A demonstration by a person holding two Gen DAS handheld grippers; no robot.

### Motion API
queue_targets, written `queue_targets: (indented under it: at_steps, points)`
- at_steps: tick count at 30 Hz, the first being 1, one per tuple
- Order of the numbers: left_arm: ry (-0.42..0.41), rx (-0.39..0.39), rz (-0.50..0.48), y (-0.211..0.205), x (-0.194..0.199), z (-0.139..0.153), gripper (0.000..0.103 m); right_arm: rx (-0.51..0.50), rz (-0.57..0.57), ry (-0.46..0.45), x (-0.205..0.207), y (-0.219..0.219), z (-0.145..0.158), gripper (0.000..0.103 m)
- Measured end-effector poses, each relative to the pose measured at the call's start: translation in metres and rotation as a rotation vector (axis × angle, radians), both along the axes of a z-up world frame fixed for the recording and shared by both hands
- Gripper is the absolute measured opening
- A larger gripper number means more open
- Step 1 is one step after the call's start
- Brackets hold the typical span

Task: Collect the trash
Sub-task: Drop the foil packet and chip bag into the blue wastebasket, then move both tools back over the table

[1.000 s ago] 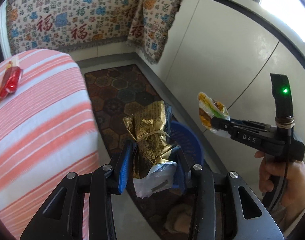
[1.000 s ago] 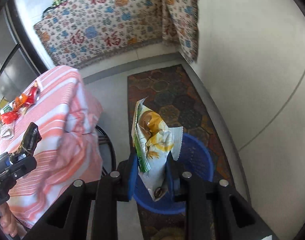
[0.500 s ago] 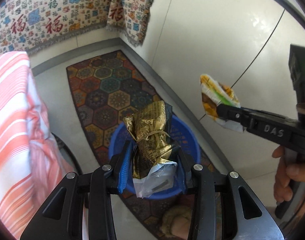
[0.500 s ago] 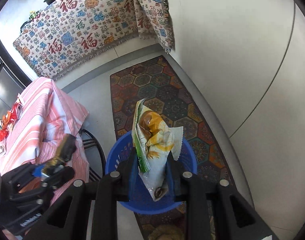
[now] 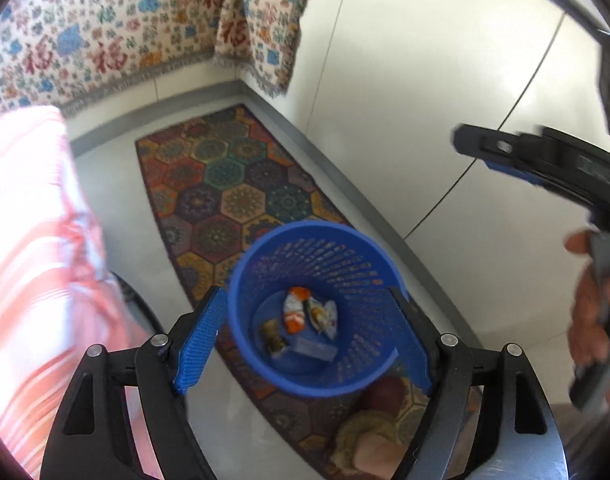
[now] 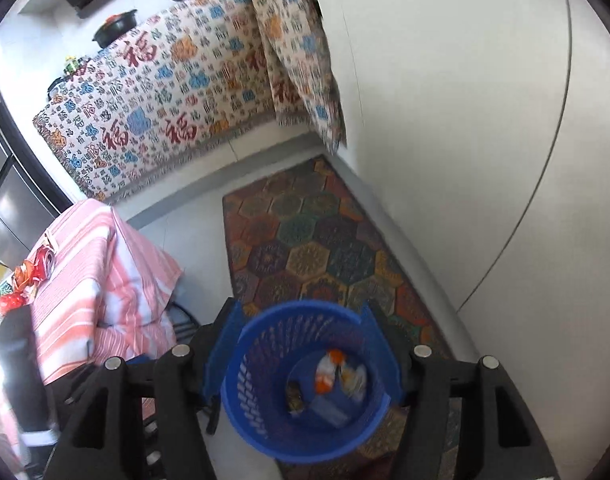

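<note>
A blue mesh wastebasket (image 5: 379,268) (image 6: 265,344) stands on the patterned rug below both grippers. Several snack wrappers (image 5: 305,320) (image 6: 333,380) lie on its bottom, among them a gold one (image 5: 274,338) and a yellow-white one (image 5: 324,315). My left gripper (image 5: 311,340) hangs over the basket, its jaws opening, with nothing between the blue pads. My right gripper (image 6: 303,348) is also above the basket, jaws opening and empty; it shows from the side in the left wrist view (image 5: 505,160), held by a hand (image 5: 593,304).
A table with a pink striped cloth (image 6: 105,272) stands to the left, with more wrappers (image 6: 29,276) on top. The hexagon-patterned rug (image 5: 233,184) runs along a white wall (image 5: 405,80). A patterned throw (image 6: 165,92) covers furniture behind. A slipper (image 5: 369,436) sits near the basket.
Both grippers opened over the basket. The gold wrapper left the left gripper and the yellow-green wrapper left the right one; both now lie in the basket. Both hands moved closer above it.
</note>
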State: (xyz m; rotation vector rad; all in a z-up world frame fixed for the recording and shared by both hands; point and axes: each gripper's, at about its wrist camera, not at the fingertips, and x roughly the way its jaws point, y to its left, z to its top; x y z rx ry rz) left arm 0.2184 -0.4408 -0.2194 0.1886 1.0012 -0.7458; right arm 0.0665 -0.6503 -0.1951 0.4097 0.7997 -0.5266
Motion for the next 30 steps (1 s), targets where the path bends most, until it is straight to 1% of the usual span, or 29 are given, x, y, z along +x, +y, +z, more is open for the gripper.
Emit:
queue_targets:
  at_steps: [2,4,8,12,16,20,22,23,26,28,30]
  points:
    - [-0.028,-0.010,0.021,0.022,-0.009,0.014,0.086,-0.033,0.016,-0.020,0.005,0.008,0.009,0.063]
    - [-0.045,-0.024,0.053,0.048,-0.016,0.026,0.089,-0.056,0.039,-0.037,0.012,0.016,0.017,0.063]
    - [-0.073,-0.008,0.143,0.107,-0.023,0.040,0.089,-0.090,0.105,-0.060,0.028,0.043,0.027,0.063]
    - [-0.116,0.058,0.277,0.171,-0.024,0.041,0.091,-0.106,0.192,-0.078,0.048,0.087,0.033,0.063]
    - [-0.142,0.131,0.435,0.236,-0.019,0.029,0.091,-0.109,0.337,-0.090,0.076,0.150,0.036,0.063]
    - [-0.141,0.221,0.567,0.288,-0.014,0.015,0.091,-0.108,0.518,-0.062,0.109,0.226,0.023,0.063]
    - [-0.117,0.236,0.613,0.308,-0.009,0.009,0.092,-0.110,0.594,-0.025,0.124,0.259,0.012,0.063]
    - [-0.107,0.228,0.628,0.317,-0.008,0.007,0.095,-0.115,0.624,-0.006,0.130,0.274,0.007,0.063]
    - [-0.097,0.224,0.673,0.339,-0.004,0.009,0.100,-0.141,0.695,0.054,0.148,0.312,-0.011,0.063]
    - [-0.094,0.219,0.667,0.344,-0.002,0.007,0.103,-0.153,0.721,0.088,0.157,0.326,-0.021,0.063]
    - [-0.081,0.192,0.677,0.350,0.004,0.004,0.103,-0.157,0.735,0.111,0.164,0.338,-0.030,0.063]
